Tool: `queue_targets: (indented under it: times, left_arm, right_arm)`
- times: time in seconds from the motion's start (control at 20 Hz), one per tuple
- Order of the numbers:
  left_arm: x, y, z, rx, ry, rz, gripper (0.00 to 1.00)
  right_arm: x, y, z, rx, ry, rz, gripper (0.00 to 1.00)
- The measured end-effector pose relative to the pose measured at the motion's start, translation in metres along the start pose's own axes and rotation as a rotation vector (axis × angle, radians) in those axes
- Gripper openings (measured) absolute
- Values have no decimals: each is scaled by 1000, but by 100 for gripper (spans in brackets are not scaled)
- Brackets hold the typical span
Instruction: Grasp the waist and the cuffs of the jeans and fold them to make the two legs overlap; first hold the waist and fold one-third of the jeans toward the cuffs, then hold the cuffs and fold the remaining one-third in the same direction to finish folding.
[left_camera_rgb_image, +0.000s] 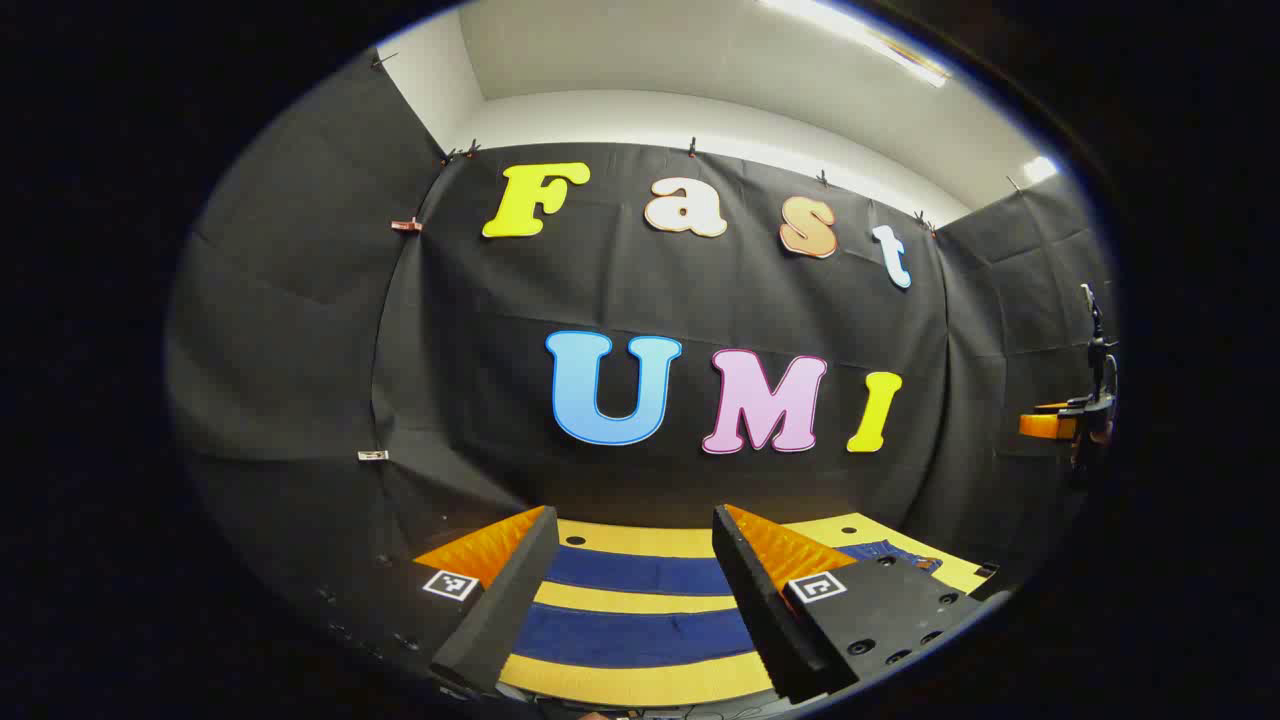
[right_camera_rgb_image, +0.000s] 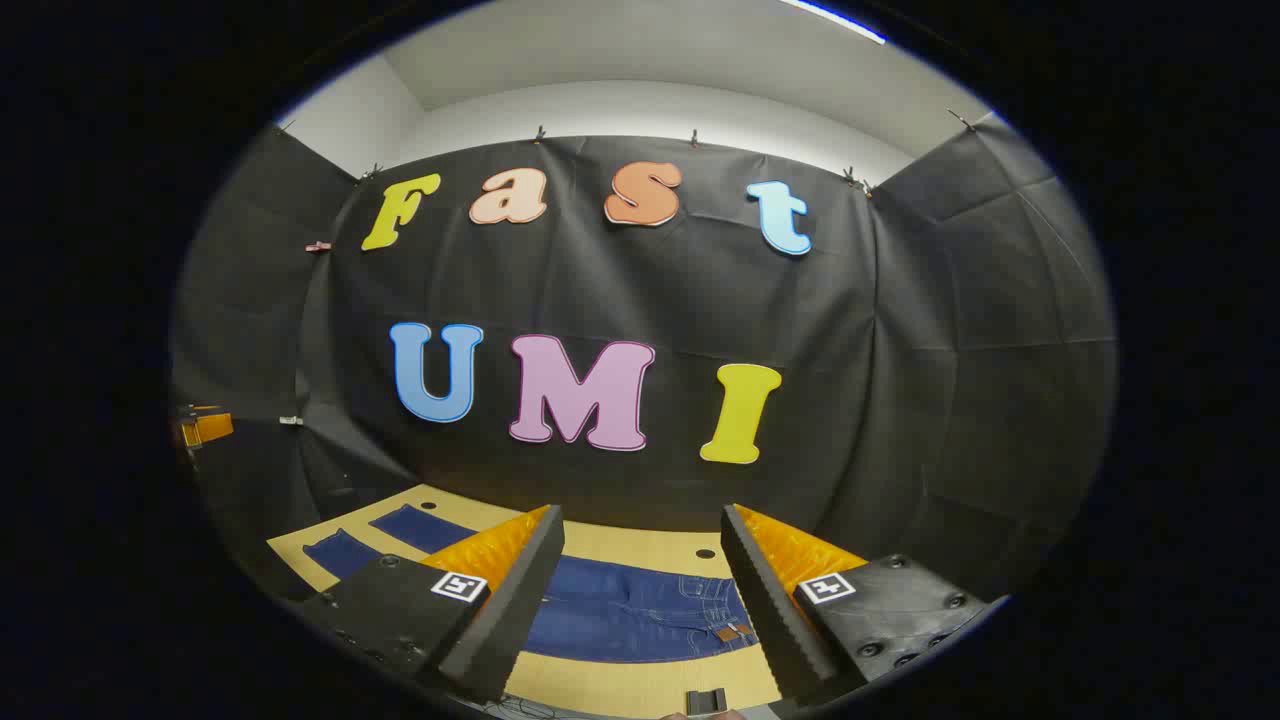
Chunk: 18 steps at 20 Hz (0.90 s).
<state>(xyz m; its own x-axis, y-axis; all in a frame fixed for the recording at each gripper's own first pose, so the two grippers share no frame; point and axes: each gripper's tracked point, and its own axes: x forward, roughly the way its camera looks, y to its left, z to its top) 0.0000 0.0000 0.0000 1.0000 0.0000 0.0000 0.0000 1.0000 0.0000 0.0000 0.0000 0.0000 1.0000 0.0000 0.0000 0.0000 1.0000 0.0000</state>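
- Blue denim jeans (right_camera_rgb_image: 640, 615) lie flat and unfolded on the pale wooden bench (right_camera_rgb_image: 640, 682), with both legs spread apart rather than overlapping.
- In the right gripper view the waist end shows, with seams, pockets and a small brown patch (right_camera_rgb_image: 733, 632) near the waistband; the two legs run off to the left, where their far ends lie side by side with a strip of bench between them.
- The right gripper (right_camera_rgb_image: 640, 600) hangs above the waist end, its two fingers wide apart and holding nothing; the denim lies framed between them without touching either.
- In the left gripper view the two legs (left_camera_rgb_image: 640, 600) appear as two parallel blue bands crossing the bench (left_camera_rgb_image: 640, 682), a wooden strip between them, and the waist end peeks out at the right behind one finger.
- The left gripper (left_camera_rgb_image: 635, 600) is likewise spread open and empty, above the legs.
- Each view catches the other gripper at its edge: at far right in the left gripper view (left_camera_rgb_image: 1085, 415), at far left in the right gripper view (right_camera_rgb_image: 200, 428); from there its fingers are too small to judge.
- A small dark clip-like object (right_camera_rgb_image: 707, 700) sits at the bench's near edge in the right gripper view.
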Motion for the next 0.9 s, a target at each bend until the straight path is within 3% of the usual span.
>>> queue_targets:
  times: [0.45,0.9]
  left_arm:
    - [7,9,-2,8,5,3,96]
    - [4,22,-10,8,25,20,97]
  right_arm:
    - [4,-12,-6,40,15,-47,97]
    - [16,2,-14,24,31,-27,97]
